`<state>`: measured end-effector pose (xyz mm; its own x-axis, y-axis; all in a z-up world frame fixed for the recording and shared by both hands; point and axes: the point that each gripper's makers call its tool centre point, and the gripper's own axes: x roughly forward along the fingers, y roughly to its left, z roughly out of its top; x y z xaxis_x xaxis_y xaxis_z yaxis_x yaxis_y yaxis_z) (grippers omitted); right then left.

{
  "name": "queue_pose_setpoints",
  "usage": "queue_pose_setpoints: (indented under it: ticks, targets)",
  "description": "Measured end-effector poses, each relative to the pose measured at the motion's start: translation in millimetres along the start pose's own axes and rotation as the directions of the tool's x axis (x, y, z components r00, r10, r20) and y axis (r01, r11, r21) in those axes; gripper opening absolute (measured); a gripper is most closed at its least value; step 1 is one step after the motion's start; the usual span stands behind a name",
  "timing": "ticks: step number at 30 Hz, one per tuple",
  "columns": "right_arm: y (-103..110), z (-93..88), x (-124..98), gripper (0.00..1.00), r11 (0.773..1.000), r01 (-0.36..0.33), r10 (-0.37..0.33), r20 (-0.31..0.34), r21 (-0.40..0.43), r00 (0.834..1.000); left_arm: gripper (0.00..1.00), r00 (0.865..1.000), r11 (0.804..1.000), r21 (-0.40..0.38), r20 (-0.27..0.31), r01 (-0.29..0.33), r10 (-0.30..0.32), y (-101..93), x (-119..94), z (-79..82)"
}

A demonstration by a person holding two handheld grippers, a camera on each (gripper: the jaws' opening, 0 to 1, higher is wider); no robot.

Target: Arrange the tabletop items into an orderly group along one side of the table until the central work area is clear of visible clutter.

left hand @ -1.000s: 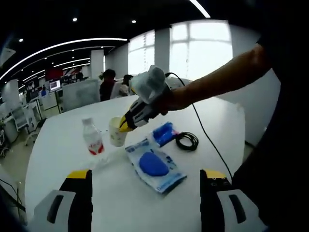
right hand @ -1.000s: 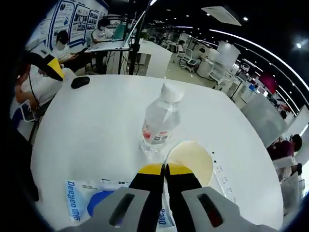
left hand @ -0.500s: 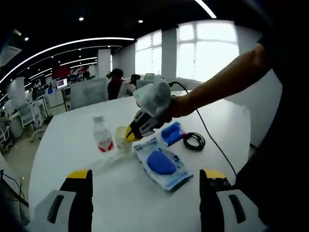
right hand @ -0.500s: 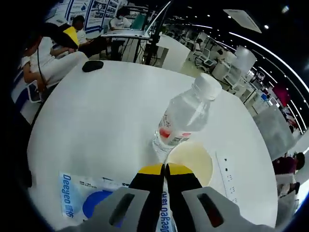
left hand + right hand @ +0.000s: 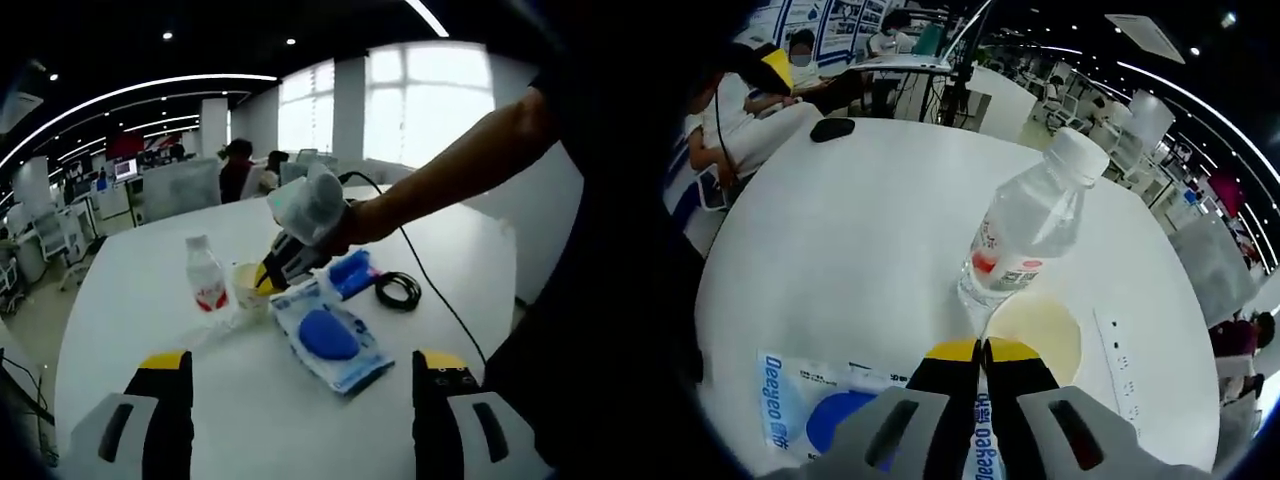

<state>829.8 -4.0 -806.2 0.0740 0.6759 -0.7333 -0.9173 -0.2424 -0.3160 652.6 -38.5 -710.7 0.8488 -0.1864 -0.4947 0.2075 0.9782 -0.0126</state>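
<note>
My right gripper point(image 5: 982, 349) is shut on the near rim of a cream paper cup point(image 5: 1038, 332). The cup stands right against a clear water bottle point(image 5: 1025, 240) with a red label. In the left gripper view a person's arm holds that gripper point(image 5: 266, 281) over the cup point(image 5: 244, 289), with the bottle point(image 5: 205, 284) just left of it. A blue-and-white packet point(image 5: 326, 337) lies flat to the right; its edge point(image 5: 825, 405) lies under my right jaws. My left gripper point(image 5: 300, 368) hangs open over the near table, holding nothing.
A blue pouch point(image 5: 350, 272) and a coiled black cable point(image 5: 398, 290) lie beyond the packet. A black mouse point(image 5: 832, 128) rests at the far table edge, near seated people. A white dotted strip point(image 5: 1112, 355) lies beside the cup. The white table point(image 5: 250, 420) is bare near me.
The cup in my right gripper has closed in on the bottle, from a small gap to standing against it. My left gripper stays open, its view shifted slightly.
</note>
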Motion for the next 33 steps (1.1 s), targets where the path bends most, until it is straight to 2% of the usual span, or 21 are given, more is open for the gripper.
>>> queue_pose_setpoints:
  ticks: [8,15,22,24,27,33]
  targets:
    - [-1,0.5,2,0.00,1.000,-0.011,0.011,-0.001,-0.002,1.000,0.89,1.000,1.000,0.000,-0.004,0.000,0.000,1.2,1,-1.2]
    - [-1,0.0,-2,0.11,1.000,-0.001,0.001,0.010,0.015,1.000,0.89,1.000,1.000,0.007,-0.018,0.005,-0.005,-1.5,4,-4.3]
    - [-11,3.3,-26,0.25,0.995,0.057,-0.063,0.069,0.085,0.996,0.89,1.000,1.000,0.018,-0.014,0.008,-0.008,-5.2,6,-1.2]
    - [-20,-3.3,-36,0.29,0.986,0.093,-0.105,0.077,0.140,0.992,0.89,1.000,1.000,0.025,-0.015,0.013,-0.013,-7.3,8,0.2]
    - [-25,-11.5,-50,0.32,0.976,0.122,-0.138,0.079,0.180,0.987,0.89,1.000,0.999,0.033,-0.015,0.022,-0.021,-10.1,10,2.4]
    - [-36,-40.9,-77,0.36,0.937,0.179,-0.208,0.068,0.299,0.976,0.89,0.999,0.999,0.039,-0.009,0.037,-0.037,-16.5,16,8.3]
